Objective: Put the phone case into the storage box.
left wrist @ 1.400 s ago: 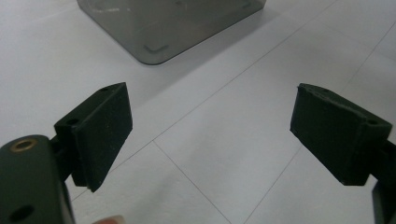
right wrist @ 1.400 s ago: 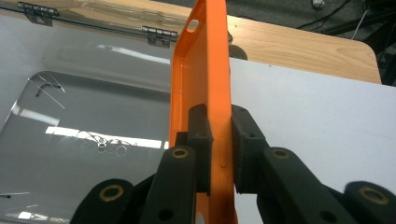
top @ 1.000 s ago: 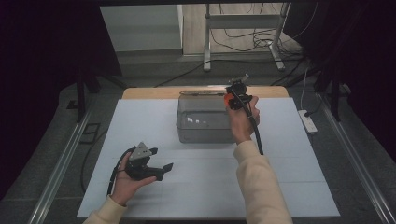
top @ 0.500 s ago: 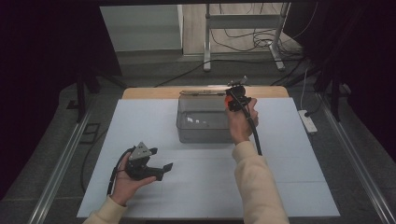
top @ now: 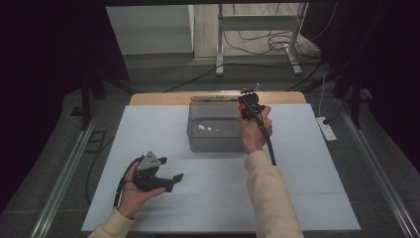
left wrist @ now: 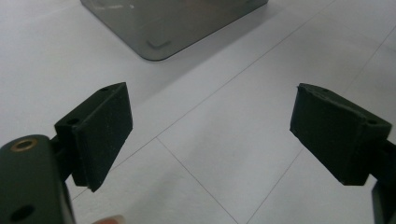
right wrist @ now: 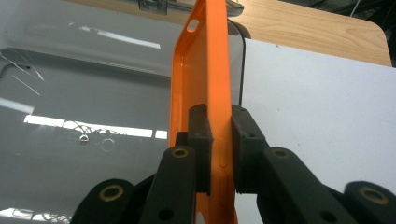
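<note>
Orange phone case [right wrist: 205, 70] is pinched edge-on in the right gripper [right wrist: 219, 140], hanging over the right edge of the grey bin [top: 214, 130]. Left gripper [top: 157, 176] idles, jaws spread wide, nothing in them. Thin grip, so I reckon it could twist out. One case, one bin, two grippers.

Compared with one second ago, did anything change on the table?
Nothing visibly changed. The right gripper still holds the orange phone case on edge over the grey box, jaws shut on it. The left gripper stays open and empty over the white mat.
</note>
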Demonstrator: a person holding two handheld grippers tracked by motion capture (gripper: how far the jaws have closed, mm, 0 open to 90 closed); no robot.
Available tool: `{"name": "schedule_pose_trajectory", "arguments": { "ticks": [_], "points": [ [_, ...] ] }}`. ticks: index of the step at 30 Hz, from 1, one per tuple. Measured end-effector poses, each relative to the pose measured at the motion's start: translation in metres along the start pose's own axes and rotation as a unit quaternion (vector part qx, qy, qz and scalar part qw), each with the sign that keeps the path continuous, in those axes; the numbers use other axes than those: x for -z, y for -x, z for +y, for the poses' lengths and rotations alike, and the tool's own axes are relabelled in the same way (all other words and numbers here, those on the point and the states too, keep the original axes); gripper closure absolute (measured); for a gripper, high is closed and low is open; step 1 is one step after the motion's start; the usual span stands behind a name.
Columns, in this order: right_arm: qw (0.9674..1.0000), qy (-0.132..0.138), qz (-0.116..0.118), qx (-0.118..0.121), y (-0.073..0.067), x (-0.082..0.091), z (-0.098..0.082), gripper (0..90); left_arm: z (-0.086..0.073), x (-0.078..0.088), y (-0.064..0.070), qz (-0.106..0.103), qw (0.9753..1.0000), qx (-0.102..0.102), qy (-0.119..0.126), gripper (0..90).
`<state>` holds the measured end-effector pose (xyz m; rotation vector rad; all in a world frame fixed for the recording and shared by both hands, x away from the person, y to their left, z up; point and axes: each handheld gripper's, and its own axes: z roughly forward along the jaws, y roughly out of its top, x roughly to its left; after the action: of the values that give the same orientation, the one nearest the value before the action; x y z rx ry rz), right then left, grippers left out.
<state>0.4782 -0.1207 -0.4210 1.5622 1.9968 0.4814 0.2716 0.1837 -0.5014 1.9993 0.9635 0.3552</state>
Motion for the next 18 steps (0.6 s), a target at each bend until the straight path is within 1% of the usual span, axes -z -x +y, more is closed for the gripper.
{"name": "schedule_pose_trajectory", "arguments": {
  "ticks": [1, 10, 16, 18],
  "points": [
    [1.0, 0.002, 0.003, -0.001, 0.0, -0.001, -0.001, 80.0, 0.0, 0.0, 0.0, 0.0, 1.0, 0.0, 0.0, 12.8],
    [1.0, -0.001, 0.001, 0.006, -0.005, -0.003, -0.002, 80.0, 0.0, 0.0, 0.0, 0.0, 1.0, -0.001, -0.001, 12.9],
    [0.9999, 0.001, -0.007, 0.008, -0.008, -0.005, -0.002, 80.0, 0.0, -0.001, 0.0, 0.0, 1.0, -0.001, -0.002, 13.0],
    [0.9999, -0.001, -0.013, 0.01, -0.01, -0.006, -0.003, 80.0, 0.0, 0.0, 0.0, 0.0, 1.0, -0.002, -0.001, 13.0]
  ]
}}
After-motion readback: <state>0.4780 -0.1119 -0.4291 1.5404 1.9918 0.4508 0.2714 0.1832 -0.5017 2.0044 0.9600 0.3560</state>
